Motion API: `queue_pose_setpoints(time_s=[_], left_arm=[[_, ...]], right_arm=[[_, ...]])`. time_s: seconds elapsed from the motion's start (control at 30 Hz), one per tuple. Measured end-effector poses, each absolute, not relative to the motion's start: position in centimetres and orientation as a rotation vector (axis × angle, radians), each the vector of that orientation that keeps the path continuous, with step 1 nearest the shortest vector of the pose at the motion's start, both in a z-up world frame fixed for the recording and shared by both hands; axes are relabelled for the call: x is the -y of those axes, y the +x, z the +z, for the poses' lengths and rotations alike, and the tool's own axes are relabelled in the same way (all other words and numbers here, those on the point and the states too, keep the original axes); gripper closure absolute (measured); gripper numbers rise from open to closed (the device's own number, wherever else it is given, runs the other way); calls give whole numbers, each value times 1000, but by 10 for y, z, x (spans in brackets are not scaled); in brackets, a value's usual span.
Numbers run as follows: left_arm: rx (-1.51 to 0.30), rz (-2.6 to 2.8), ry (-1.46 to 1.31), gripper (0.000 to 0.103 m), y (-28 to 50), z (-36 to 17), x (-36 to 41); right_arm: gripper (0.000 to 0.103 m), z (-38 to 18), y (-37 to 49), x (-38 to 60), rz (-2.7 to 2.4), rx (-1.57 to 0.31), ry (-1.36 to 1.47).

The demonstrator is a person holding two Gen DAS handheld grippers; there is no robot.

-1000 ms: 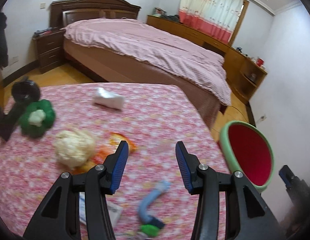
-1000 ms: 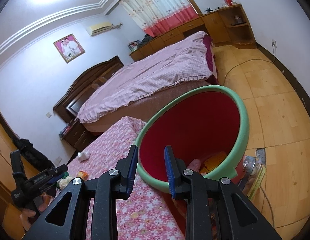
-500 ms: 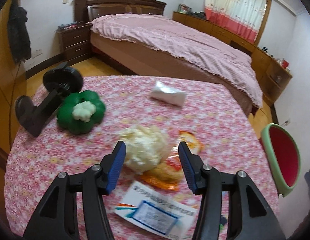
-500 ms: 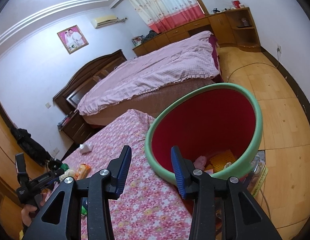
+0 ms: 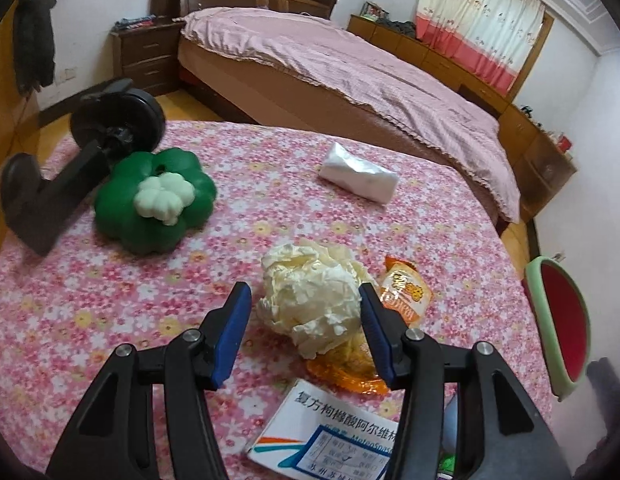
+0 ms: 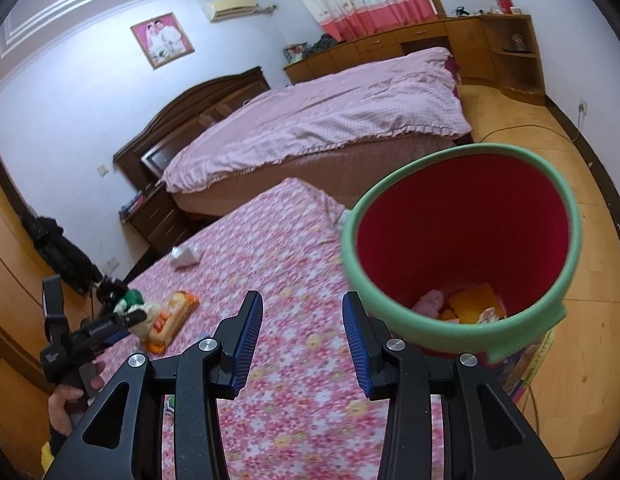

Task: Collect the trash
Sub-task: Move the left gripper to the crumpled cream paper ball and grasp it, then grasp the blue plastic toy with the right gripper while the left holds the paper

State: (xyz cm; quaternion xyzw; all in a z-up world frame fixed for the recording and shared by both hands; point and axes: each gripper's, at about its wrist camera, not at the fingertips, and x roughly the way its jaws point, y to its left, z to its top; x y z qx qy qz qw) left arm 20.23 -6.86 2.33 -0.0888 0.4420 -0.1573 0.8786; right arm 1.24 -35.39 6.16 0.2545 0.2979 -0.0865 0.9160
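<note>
Left hand-held gripper (image 5: 304, 322), one paper wad (image 5: 310, 304), one bin (image 6: 462, 256)

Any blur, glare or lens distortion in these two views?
Left wrist view: sharp on the crumpled paper ball, dark fisheye corners, bed bowed. Right wrist view: tablecloth near the tongs smeared, glare on the ceiling, green rim of the bin stretched.

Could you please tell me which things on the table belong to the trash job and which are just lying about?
Job: crumpled paper ball, orange snack wrapper, white tissue pack, medicine box, bin, left gripper.
Lying about: green toy, black clamp mount.
</note>
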Motion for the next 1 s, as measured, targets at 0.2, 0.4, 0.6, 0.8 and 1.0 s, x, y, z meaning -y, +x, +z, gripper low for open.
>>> queue_pose_setpoints(time_s=[0.2, 0.4, 0.6, 0.8, 1.0], left_arm=[[-925, -383, -280, 50, 206, 15, 64], [-868, -386, -276, 57, 199, 22, 59], [-801, -365, -274, 57, 193, 35, 49], [-780, -317, -248, 57, 191, 36, 41], [-765, -313, -265, 57, 189, 37, 35]], right_arm=[[61, 51, 33, 330, -150, -670, 506], [60, 37, 57, 303, -104, -729, 519], [60, 29, 78, 276, -50, -782, 492], [61, 21, 97, 252, -4, -831, 471], [61, 9, 116, 231, 16, -897, 439]])
